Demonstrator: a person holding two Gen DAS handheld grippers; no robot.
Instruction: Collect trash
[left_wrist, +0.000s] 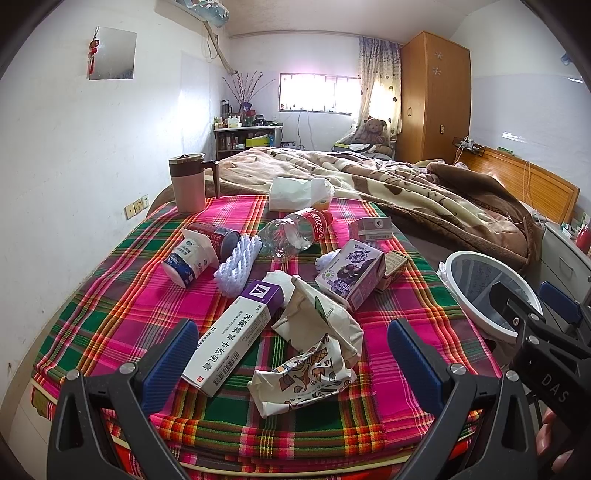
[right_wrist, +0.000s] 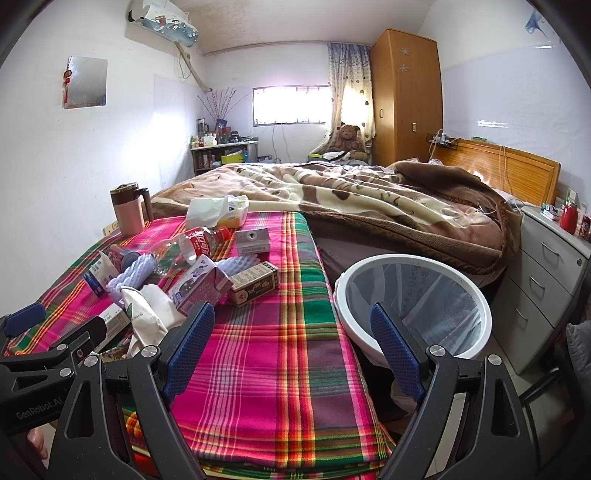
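Observation:
Trash lies on a plaid cloth (left_wrist: 155, 317): a white and purple medicine box (left_wrist: 232, 332), crumpled paper bags (left_wrist: 317, 339), a purple drink carton (left_wrist: 351, 277), a clear plastic bottle (left_wrist: 295, 232), a yoghurt cup (left_wrist: 188, 258), a red can (left_wrist: 221, 236), foam netting (left_wrist: 236, 266) and small boxes (right_wrist: 255, 282). My left gripper (left_wrist: 291, 362) is open just in front of the box and bags. My right gripper (right_wrist: 291, 354) is open over the cloth's right edge. A white bin (right_wrist: 413, 306) with a clear liner stands right of the cloth.
A pink and brown mug (left_wrist: 188, 182) and a tissue pack (left_wrist: 299, 192) stand at the cloth's far end. A bed with a brown blanket (right_wrist: 369, 206) lies beyond. A grey drawer unit (right_wrist: 546, 277) stands right of the bin, a wardrobe (right_wrist: 406, 99) at the back.

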